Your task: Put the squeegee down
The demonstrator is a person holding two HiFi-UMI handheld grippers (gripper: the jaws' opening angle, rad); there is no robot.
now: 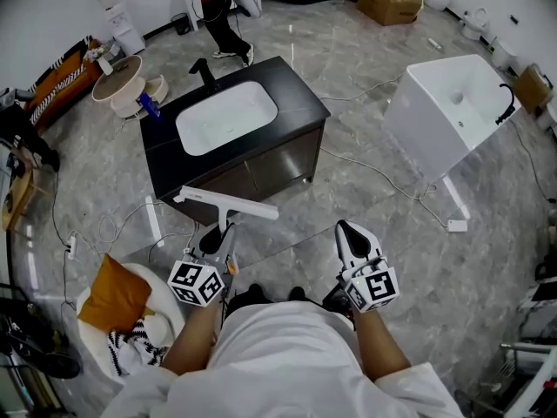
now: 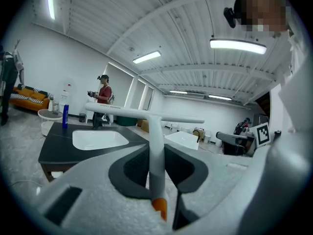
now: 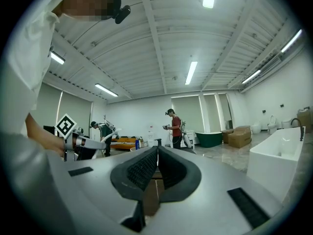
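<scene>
The squeegee point(image 1: 224, 204) is white and T-shaped, its long blade crosswise over the floor just in front of the black vanity point(image 1: 300, 103). My left gripper point(image 1: 228, 232) is shut on its handle. In the left gripper view the handle point(image 2: 156, 160) runs straight up between the dark pads to the blade point(image 2: 142, 114), and an orange end point(image 2: 160, 207) shows at the base. My right gripper point(image 1: 346, 230) is held beside it at the same height, shut and empty; in the right gripper view point(image 3: 157, 153) its ribbed pads meet with nothing between them.
The vanity holds a white sink point(image 1: 226, 116), a black faucet point(image 1: 204, 72) and a blue bottle point(image 1: 150, 107). A white freestanding basin point(image 1: 452, 111) stands at right. Cables point(image 1: 383, 177) cross the marble floor. A white seat with an orange cushion point(image 1: 113, 296) is at lower left. Another person point(image 1: 222, 16) stands behind the vanity.
</scene>
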